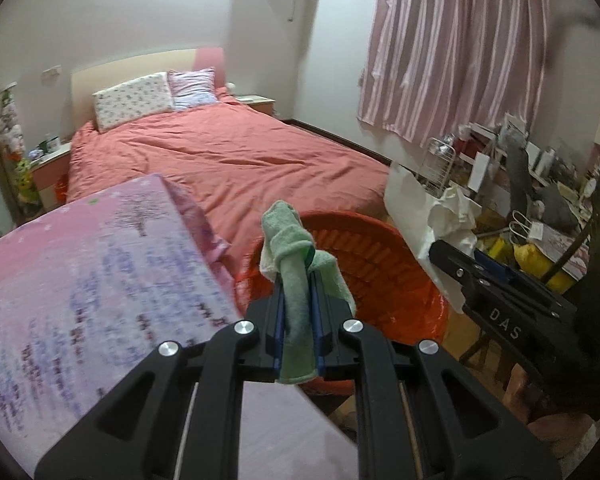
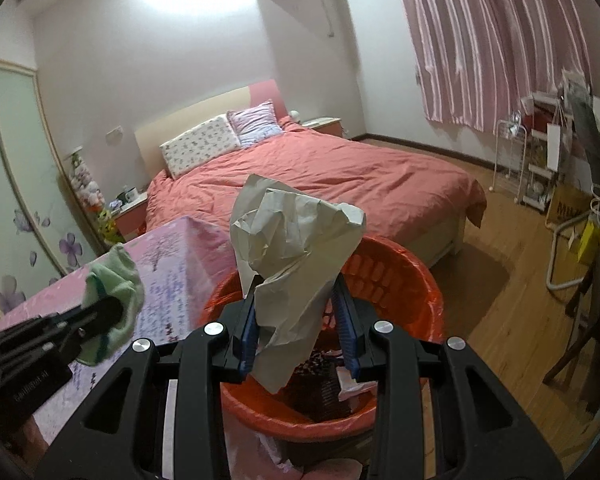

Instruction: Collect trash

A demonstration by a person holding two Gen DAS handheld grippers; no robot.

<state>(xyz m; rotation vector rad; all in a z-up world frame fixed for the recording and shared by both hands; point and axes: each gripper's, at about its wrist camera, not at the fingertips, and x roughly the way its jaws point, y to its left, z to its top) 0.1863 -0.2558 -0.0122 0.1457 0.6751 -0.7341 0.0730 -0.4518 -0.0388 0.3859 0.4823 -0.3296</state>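
Left wrist view: our left gripper (image 1: 298, 280) is clamped narrow on a green cloth (image 1: 296, 256), held at centre frame. The bin (image 1: 380, 256) sits behind it, centre-right, with only its far wall and rim showing. Risk as we judge it: the cloth is limp and draped over both fingers, so on release it may snag on a pad and hang there, or fall on the near rim or the pink tablecloth (image 1: 100, 280) at lower left, since the fingertips look to be at the bin's left edge, not over its middle. The cloth is soft terry, pale green with a white patch, folded over itself. Our right gripper (image 1: 456, 258) comes in from the right edge with white paper ahead of it; contact between the two tools is possible if both converge on the bin

Right wrist view: our right gripper (image 2: 298, 300) holds a crumpled sheet of paper (image 2: 296, 252) with the fingers partly apart, pads on its lower part. It's at centre frame, above the bin (image 2: 400, 272), which already holds dark and pink scraps. Risk: the paper is broad and stiff, and could bridge the rim or tip out on the far side. It's grey-beige, heavily creased, standing taller than the fingers. The left gripper (image 2: 112, 312) with its cloth is at lower left, above the tablecloth (image 2: 172, 280)
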